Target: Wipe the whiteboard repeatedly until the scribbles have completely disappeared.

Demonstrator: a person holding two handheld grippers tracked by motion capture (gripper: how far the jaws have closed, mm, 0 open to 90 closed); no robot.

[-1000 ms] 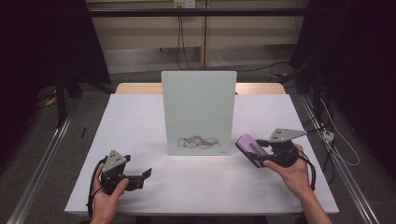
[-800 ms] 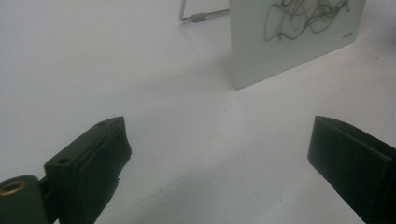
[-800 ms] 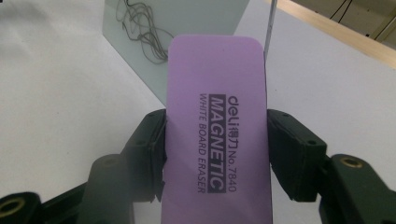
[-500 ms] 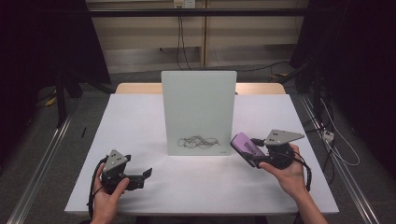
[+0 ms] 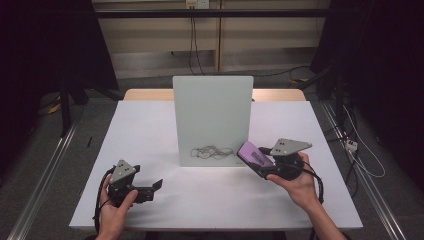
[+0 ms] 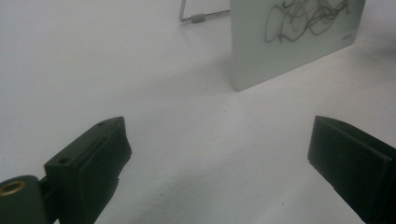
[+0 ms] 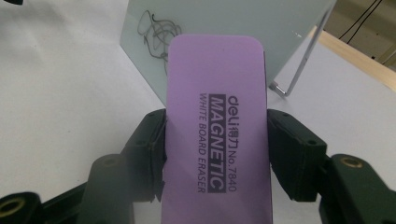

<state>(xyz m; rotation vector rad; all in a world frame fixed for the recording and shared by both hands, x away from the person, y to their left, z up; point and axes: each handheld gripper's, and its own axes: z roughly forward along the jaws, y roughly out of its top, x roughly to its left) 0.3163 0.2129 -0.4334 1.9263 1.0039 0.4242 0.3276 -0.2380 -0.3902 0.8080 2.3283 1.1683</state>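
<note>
From above, my right gripper has the purple eraser clamped just right of the scribble low on the propped whiteboard. Left gripper view: jaws apart over the table. Right gripper view: push hard and I'd probably tip the board over.

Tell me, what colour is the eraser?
Purple eraser with dark lettering, clearest in the right gripper view.

Purple eraser, black lettering; pale whiteboard, dark scribble.
</note>
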